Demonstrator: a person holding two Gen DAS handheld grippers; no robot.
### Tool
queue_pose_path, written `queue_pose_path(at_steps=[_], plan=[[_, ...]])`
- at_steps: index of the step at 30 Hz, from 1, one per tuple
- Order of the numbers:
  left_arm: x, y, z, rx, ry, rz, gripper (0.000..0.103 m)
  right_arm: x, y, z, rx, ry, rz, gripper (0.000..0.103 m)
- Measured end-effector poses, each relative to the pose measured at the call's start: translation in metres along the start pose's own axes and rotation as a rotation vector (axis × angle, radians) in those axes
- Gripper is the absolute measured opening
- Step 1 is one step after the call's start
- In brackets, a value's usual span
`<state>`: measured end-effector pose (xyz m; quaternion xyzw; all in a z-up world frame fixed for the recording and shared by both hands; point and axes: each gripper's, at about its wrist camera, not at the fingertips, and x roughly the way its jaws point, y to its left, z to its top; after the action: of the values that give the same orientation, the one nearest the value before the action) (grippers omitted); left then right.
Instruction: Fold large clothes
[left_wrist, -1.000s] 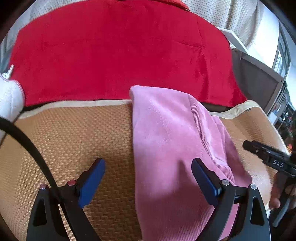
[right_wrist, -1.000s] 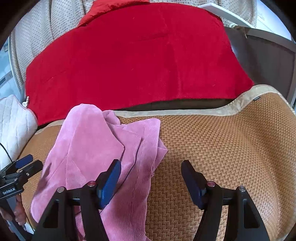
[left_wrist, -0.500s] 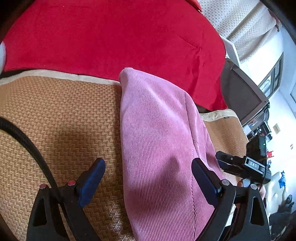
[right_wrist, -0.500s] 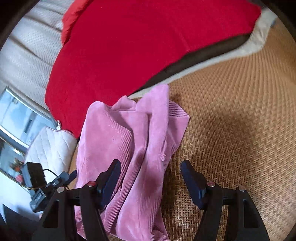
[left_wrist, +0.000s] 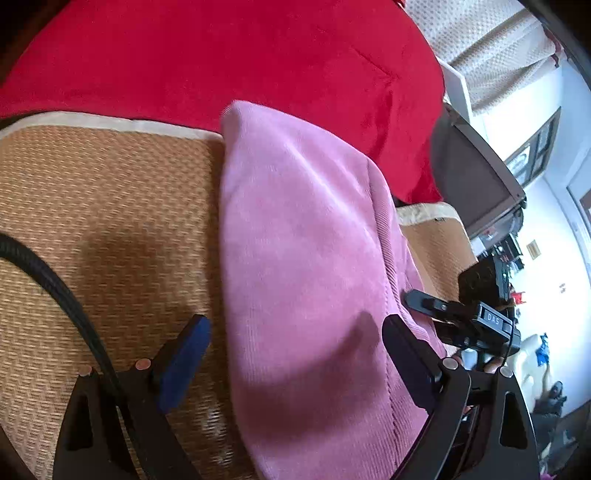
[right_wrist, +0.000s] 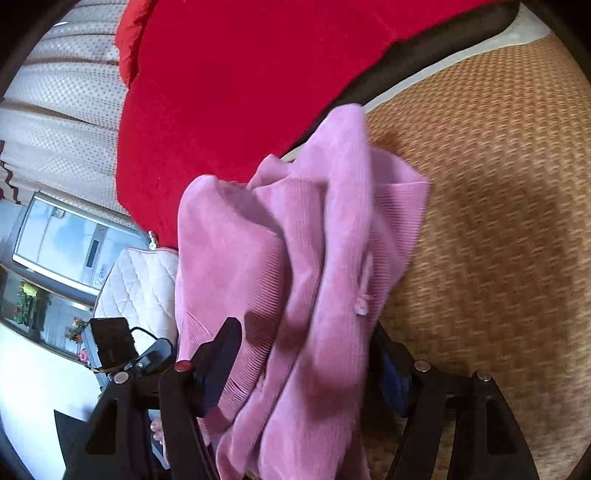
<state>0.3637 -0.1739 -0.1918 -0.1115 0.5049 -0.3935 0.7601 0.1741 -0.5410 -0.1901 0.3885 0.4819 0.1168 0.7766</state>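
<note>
One pink garment lies on one woven brown mat, folded into a long soft bundle with ribbed cloth. Its far end reaches the pale edge of the mat, right by one big red cloth that covers the back. The left tool has two fingers with blue pads, and they stand wide apart. One finger is over the bare mat and the other is over the pink garment, whose left edge runs between them. The pads do not press on it. One black cable curves across the mat on the left side. The right tool also has two fingers, and they stand apart too. The pink garment fills the gap between them and hides most of the right finger, so I cannot tell if that pad touches the cloth. In the right view, one small pink knob like a button shows on the garment. One white quilted cushion sits left of the garment, beside the red cloth. The other tool shows at the edge of each view.
</note>
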Motion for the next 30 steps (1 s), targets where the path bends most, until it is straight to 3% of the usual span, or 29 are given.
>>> queue_pose_path(at_steps=[2,7,15,19,30], plan=[[0.005,-0.004,0.0,-0.002,0.011,-0.032,0.089,0.003,0.004,-0.001,-0.006,-0.005,0.003,0.073],[0.011,-0.013,0.0,0.018,-0.011,-0.011,0.076,0.013,0.018,-0.005,-0.048,-0.024,-0.016,0.072],[0.004,-0.024,0.001,0.054,-0.066,-0.003,0.056,0.02,0.051,-0.012,-0.152,-0.077,-0.11,0.042],[-0.009,-0.028,0.004,0.064,-0.092,-0.013,0.048,0.018,0.07,-0.018,-0.202,-0.102,-0.131,0.039],[-0.06,-0.034,0.001,0.078,-0.183,0.003,0.046,0.014,0.12,-0.036,-0.298,-0.168,-0.09,0.038]])
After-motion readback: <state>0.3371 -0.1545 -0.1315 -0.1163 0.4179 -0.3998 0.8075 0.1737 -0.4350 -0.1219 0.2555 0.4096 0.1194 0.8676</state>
